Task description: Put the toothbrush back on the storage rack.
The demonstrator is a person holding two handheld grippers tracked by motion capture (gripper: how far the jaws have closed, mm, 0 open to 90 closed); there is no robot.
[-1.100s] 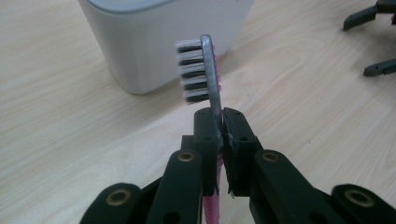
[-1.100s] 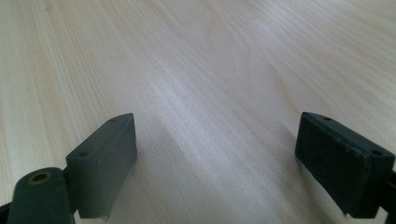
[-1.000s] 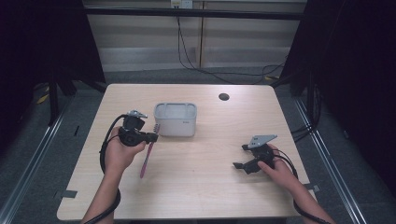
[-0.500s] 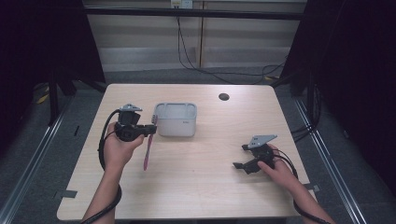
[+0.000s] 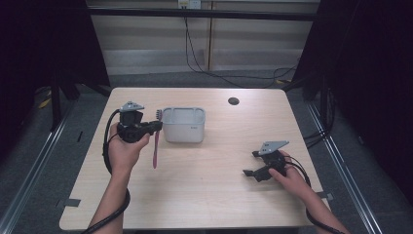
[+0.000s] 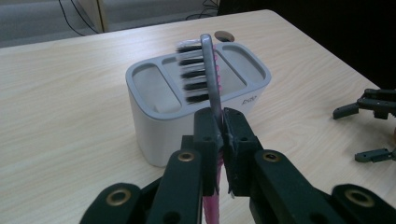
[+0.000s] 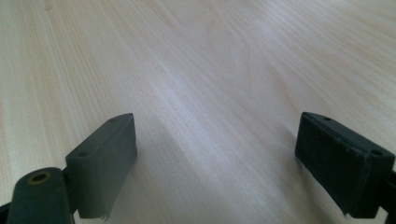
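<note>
Toothbrush (image 5: 155, 146) just left of holder (image 5: 183, 125), left of tabletop (image 5: 204, 195) centre; left gripper (image 5: 157, 127) beside both; right gripper (image 5: 251, 165) near right edge.

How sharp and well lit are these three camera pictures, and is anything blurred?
High view: table evenly lit, surroundings dark. Left gripper view: left gripper and toothbrush fairly sharp, its bristles slightly smeared, holder clear. Right gripper view: right gripper pads sharp, soft shadow on the wood, far grain blurred.
</note>
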